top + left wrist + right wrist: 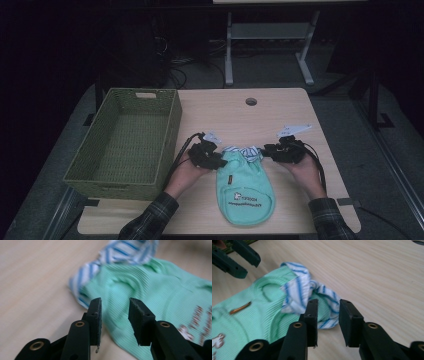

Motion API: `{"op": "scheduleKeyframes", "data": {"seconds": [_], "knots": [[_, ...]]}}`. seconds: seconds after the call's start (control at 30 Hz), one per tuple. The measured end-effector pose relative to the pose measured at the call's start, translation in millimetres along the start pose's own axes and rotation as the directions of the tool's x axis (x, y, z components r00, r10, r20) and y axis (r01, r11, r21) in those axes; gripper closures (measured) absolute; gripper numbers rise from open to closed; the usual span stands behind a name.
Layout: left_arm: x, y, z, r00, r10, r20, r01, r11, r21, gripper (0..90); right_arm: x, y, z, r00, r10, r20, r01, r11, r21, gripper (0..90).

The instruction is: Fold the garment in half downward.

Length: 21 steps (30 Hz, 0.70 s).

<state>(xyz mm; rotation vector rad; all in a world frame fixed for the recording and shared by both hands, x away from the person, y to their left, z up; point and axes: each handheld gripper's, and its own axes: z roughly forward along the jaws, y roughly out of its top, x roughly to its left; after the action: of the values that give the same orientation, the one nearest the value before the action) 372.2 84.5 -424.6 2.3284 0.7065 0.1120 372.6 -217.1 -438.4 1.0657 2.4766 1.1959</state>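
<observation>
Garment (pixel 245 192) of mint-green ribbed cloth lay flat on the wooden counter (pixel 280 110) in the high view, near the front edge, its rounded lower end toward the person. It carried a small white figure with lettering below it and a short brown tab higher up. At its far end sat a bunched collar (pixel 246 152) of white cloth with blue stripes. The left gripper (pixel 207 154) rested just beside the garment's upper left corner, and the right gripper (pixel 282 150) just beside the collar's right side; each was held in a hand, with plaid sleeves below. A green woven basket (pixel 125 142) stood at the counter's left, well apart from the garment.

In the left gripper view, the jaws stood narrowly apart with nothing between them, poised over the garment's (pixel 150 290) left edge. The green ribbing ran in fine lines, the striped collar (pixel 110 255) lay beyond, blurred, and brown lettering showed at the right.

In the right gripper view, the jaws were also narrowly apart and held nothing, just in front of the crumpled collar (pixel 304 293). The garment (pixel 249 317) spread to the left with its brown tab and part of the white figure. The left gripper's (pixel 237 257) black jaws showed at the top left, parted.
</observation>
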Motion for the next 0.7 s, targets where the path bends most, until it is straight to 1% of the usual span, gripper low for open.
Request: {"op": "scheduleKeyframes", "data": {"seconds": [0.03,0.1,0.13,0.17,0.2,0.23,0.27,0.3,0.33,0.37,0.4,0.43,0.47,0.5,0.53,0.6,0.63,0.67,0.7], "knots": [[0.0,0.0,0.0,1.0000,0.000,0.000,0.000,1.0000,0.000,61.2,0.0,0.0,0.0,1.0000,0.000,0.000,0.000,1.000,0.000,66.9],[7.5,6.3,2.7,0.9998,-0.006,-0.017,0.005,0.9998,-0.018,59.7,-3.3,1.5,4.3,0.9998,0.016,0.008,-0.016,1.000,0.001,62.8],[11.1,8.7,4.3,0.9998,-0.008,-0.020,0.008,0.9997,-0.025,58.0,-5.6,1.7,6.9,0.9999,0.009,0.015,-0.009,1.000,-0.003,61.1],[13.9,10.5,5.9,0.9997,-0.010,-0.022,0.009,0.9995,-0.029,56.1,-7.0,2.4,10.5,0.9995,0.025,0.017,-0.025,1.000,0.004,60.1],[21.0,14.0,10.5,0.9994,-0.008,-0.032,0.007,0.9997,-0.024,55.1,-8.0,2.6,13.0,0.9994,0.031,0.015,-0.031,1.000,0.007,59.8],[21.0,14.0,10.5,0.9994,-0.008,-0.032,0.007,0.9997,-0.024,54.5,-8.0,2.6,13.0,0.9994,0.031,0.015,-0.031,1.000,0.007,59.8],[23.8,15.0,13.6,0.9989,-0.015,-0.044,0.014,0.9995,-0.030,54.5,-9.2,2.4,15.8,0.9994,0.032,0.013,-0.033,0.999,0.009,59.8],[27.2,15.8,16.7,0.9987,-0.020,-0.047,0.018,0.9994,-0.030,54.4,-9.8,2.2,18.3,0.9991,0.041,0.010,-0.041,0.999,0.017,59.5],[30.3,16.4,19.9,0.9985,-0.029,-0.047,0.027,0.9992,-0.028,53.8,-9.8,1.9,21.0,0.9984,0.056,0.006,-0.056,0.998,0.026,59.3],[33.5,16.6,23.2,0.9983,-0.035,-0.046,0.034,0.9992,-0.023,53.2,-11.0,1.0,23.7,0.9986,0.054,-0.001,-0.054,0.998,0.031,59.2],[36.5,16.5,27.6,0.9981,-0.046,-0.042,0.045,0.9988,-0.021,52.8,-11.0,0.0,26.1,0.9980,0.064,-0.003,-0.063,0.997,0.038,59.0],[37.7,16.3,30.7,0.9976,-0.058,-0.039,0.057,0.9981,-0.022,52.5,-11.4,-1.0,28.9,0.9979,0.064,-0.007,-0.063,0.997,0.050,58.7],[40.3,16.1,33.8,0.9978,-0.053,-0.040,0.053,0.9986,-0.006,52.0,-11.4,-1.8,30.4,0.9979,0.064,-0.011,-0.063,0.997,0.051,58.7],[41.8,15.3,37.0,0.9977,-0.054,-0.040,0.054,0.9985,-0.003,51.0,-12.3,-3.8,33.8,0.9983,0.055,-0.019,-0.054,0.997,0.062,58.5],[43.3,14.5,40.2,0.9975,-0.060,-0.038,0.060,0.9982,-0.003,51.0,-12.3,-3.8,33.8,0.9983,0.055,-0.019,-0.054,0.997,0.062,58.5],[46.4,12.5,45.4,0.9974,-0.063,-0.036,0.063,0.9979,0.013,50.5,-11.5,-5.3,36.4,0.9983,0.055,-0.021,-0.053,0.996,0.077,58.5],[47.3,11.3,48.3,0.9975,-0.060,-0.037,0.061,0.9978,0.025,50.1,-11.3,-6.3,37.8,0.9985,0.048,-0.025,-0.046,0.996,0.081,58.5],[47.6,10.4,49.6,0.9979,-0.055,-0.035,0.056,0.9983,0.020,49.6,-10.4,-7.0,38.9,0.9984,0.048,-0.028,-0.046,0.995,0.087,59.0],[47.8,10.4,49.7,0.9980,-0.053,-0.036,0.054,0.9984,0.019,49.7,-10.3,-7.7,39.5,0.9990,0.035,-0.028,-0.033,0.996,0.079,59.4]]}}
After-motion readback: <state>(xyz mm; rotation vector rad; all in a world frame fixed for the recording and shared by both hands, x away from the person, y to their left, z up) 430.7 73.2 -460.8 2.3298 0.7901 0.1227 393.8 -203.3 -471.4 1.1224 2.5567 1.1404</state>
